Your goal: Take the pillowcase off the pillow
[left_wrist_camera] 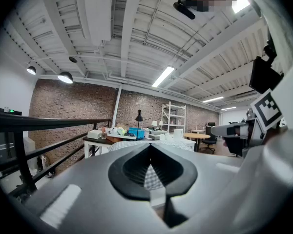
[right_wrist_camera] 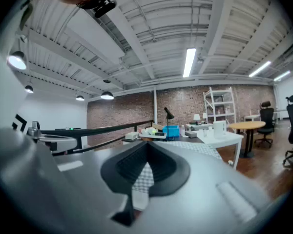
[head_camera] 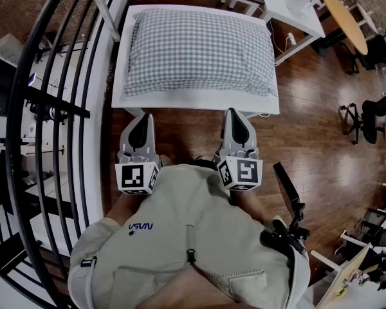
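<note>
The pillow (head_camera: pixel 199 51) in its grey-and-white checked pillowcase lies flat on a white table (head_camera: pixel 193 101) ahead of me. Both grippers are held level near my body, just short of the table's near edge and apart from the pillow. In the head view my left gripper (head_camera: pixel 141 120) points at the left part of that edge and my right gripper (head_camera: pixel 237 116) at the right part. Each has its jaws shut with nothing between them. Checked cloth (left_wrist_camera: pixel 153 177) shows past the closed left gripper (left_wrist_camera: pixel 149 148), and the pillow (right_wrist_camera: pixel 203 149) shows past the closed right gripper (right_wrist_camera: pixel 145 148).
A black metal railing (head_camera: pixel 51 108) runs along the left. Behind the table stand a white desk (head_camera: pixel 291 4) and a round wooden table (head_camera: pixel 347 19). Office chairs (head_camera: pixel 372 118) are on the wooden floor at right. A black clamp rig (head_camera: pixel 289 219) sits by my right hip.
</note>
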